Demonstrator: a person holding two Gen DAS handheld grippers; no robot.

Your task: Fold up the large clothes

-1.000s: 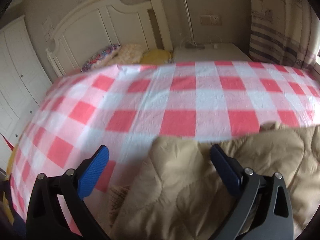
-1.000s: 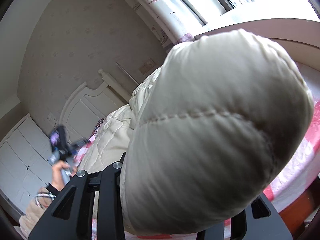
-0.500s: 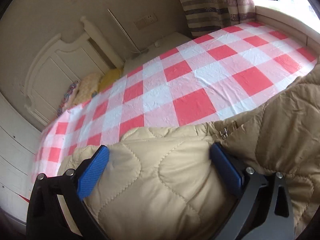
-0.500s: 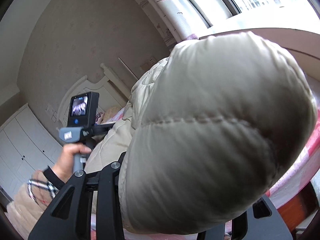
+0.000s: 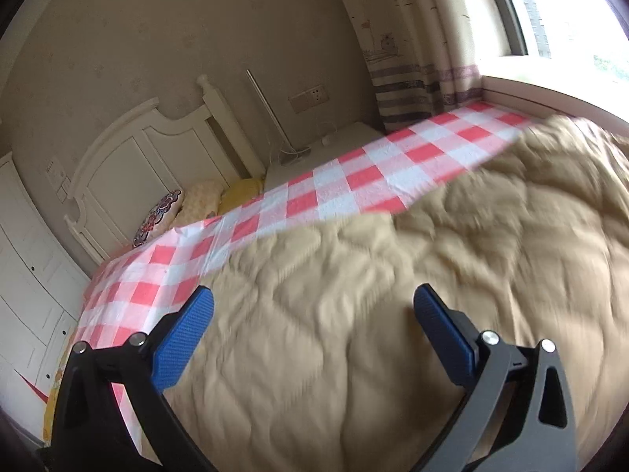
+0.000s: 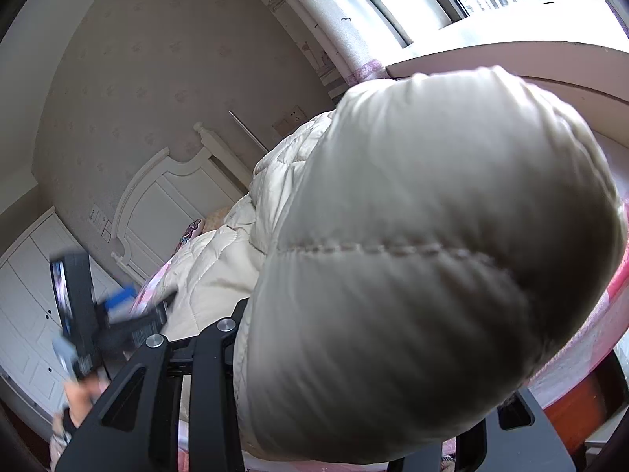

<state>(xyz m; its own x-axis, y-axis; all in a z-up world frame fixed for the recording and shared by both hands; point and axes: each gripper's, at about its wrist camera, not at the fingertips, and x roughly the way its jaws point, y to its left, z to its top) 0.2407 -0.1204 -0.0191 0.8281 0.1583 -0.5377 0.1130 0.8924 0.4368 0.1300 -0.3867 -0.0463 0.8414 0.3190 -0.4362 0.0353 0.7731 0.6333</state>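
Across the bed's red-and-white checked sheet sprawls a beige quilted coat, under the spread, empty left claw; right claw pinches its puffy fold.

Daylight reaches you from the window at the far right, which is blown out to white in both views. In your left wrist view the quilted coat is smeared by motion blur, worst toward the right, while the headboard at the far left stays fairly sharp. In your right wrist view the bulge of coat close to the lens is soft and shaded underneath, and the other gripper at the near left is blurred. Both frames curve strongly and darken at the corners.
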